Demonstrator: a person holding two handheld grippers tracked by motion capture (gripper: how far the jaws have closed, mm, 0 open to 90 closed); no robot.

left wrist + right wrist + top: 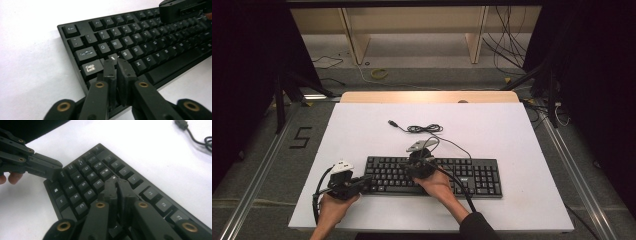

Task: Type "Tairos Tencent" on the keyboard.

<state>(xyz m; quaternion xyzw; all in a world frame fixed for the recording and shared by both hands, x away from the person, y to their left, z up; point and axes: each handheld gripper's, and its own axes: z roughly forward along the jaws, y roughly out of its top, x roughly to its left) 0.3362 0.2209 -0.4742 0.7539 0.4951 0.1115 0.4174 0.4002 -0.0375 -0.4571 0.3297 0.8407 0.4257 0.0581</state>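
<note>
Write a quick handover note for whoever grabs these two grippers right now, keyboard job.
Left gripper: jaws shut, nothing between them, tips over the A key at the left end of the keyboard.
Right gripper: jaws shut, nothing held, tips over the upper key rows left of the middle.
Keyboard lies flat on the white table; its cable is coiled behind it, USB plug loose.
Done: both grippers are at the keys. Left: cannot tell which keys remain.

The keyboard [140,47] under both sets of tongs is showing matt black plastic, its keys faintly sheened. The table [492,130] around them is looking smooth, matt white, with a wooden edge [427,96] lying beyond.
</note>
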